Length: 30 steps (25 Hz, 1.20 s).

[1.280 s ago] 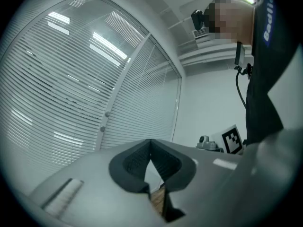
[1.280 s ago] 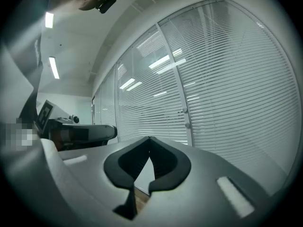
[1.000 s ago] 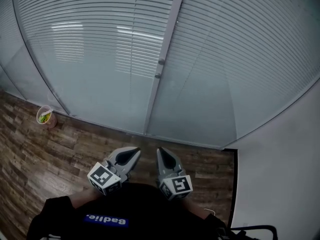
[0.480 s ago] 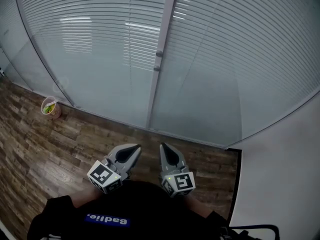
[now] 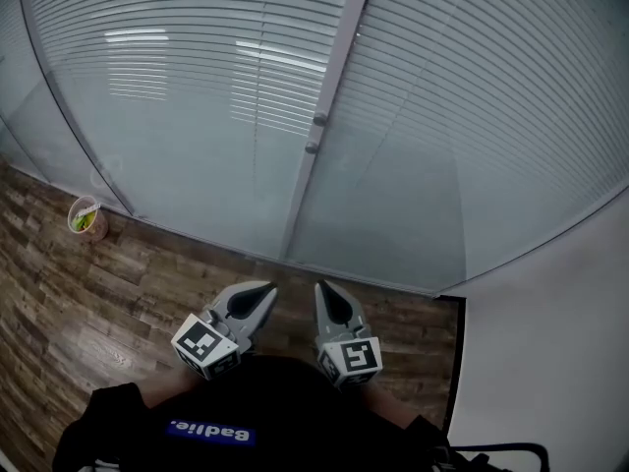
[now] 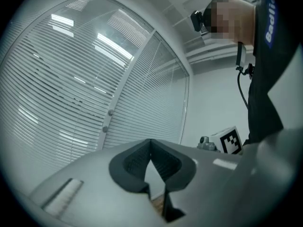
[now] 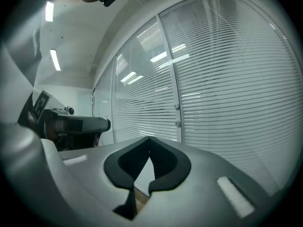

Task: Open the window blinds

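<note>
Both grey two-jaw grippers, left (image 5: 262,292) and right (image 5: 321,291), have jaws pressed together, empty. The closed white slatted window blinds (image 5: 197,87) hang behind glass just ahead, with a strip of bare brown wood-plank floor (image 5: 118,293) in between.

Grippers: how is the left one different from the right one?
The left gripper slants in toward the middle, while the right gripper points almost straight at the blinds. The left cube looks turned like a diamond, and the right cube sits squarer. Both grippers are grey, shut, empty and short of the blinds.
</note>
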Tool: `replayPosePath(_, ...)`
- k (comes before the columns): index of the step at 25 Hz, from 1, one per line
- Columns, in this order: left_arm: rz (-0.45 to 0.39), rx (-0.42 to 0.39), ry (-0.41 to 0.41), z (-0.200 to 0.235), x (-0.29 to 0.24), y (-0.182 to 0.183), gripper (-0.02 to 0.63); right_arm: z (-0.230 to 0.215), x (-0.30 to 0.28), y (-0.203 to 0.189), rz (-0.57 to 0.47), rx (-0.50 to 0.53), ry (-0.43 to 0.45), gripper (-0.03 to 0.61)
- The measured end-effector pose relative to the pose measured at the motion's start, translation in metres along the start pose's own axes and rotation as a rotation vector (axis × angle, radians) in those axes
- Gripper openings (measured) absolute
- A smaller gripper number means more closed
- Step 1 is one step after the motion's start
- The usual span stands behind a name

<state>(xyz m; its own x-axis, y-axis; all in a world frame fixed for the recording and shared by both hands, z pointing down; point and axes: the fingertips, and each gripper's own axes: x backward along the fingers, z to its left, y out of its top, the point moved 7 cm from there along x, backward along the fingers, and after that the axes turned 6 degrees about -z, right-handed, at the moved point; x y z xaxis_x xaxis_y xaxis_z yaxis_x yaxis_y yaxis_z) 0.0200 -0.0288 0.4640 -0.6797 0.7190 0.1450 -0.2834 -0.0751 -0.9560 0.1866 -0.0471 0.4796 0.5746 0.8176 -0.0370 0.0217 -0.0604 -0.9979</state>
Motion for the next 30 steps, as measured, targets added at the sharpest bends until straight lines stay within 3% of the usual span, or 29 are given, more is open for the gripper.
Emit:
replayPosePath(8, -0.012, 0.003, -0.061, 0.089, 0.002, -0.005, 0.000, 0.011, -0.078, -0.020, -0.003, 0.047, -0.088, 0.003)
replayPosePath(11, -0.012, 0.014, -0.081, 0.112, -0.003, 0.013, 0.000, 0.010, -0.100, -0.006, 0.002, 0.084, -0.129, 0.003)
replayPosePath(15, -0.014, 0.034, -0.115, 0.123, -0.016, 0.041, 0.000, 0.003, -0.116, 0.035, -0.018, 0.156, -0.182, 0.003)
replayPosePath(24, -0.017, 0.048, -0.106, 0.139, -0.030, 0.046, 0.000, -0.021, -0.154, 0.078, -0.055, 0.315, -0.203, 0.020)
replayPosePath(30, -0.037, 0.033, -0.044, 0.136, -0.041, 0.045, 0.000, -0.047, -0.176, 0.077, 0.062, 0.541, -0.168, 0.060)
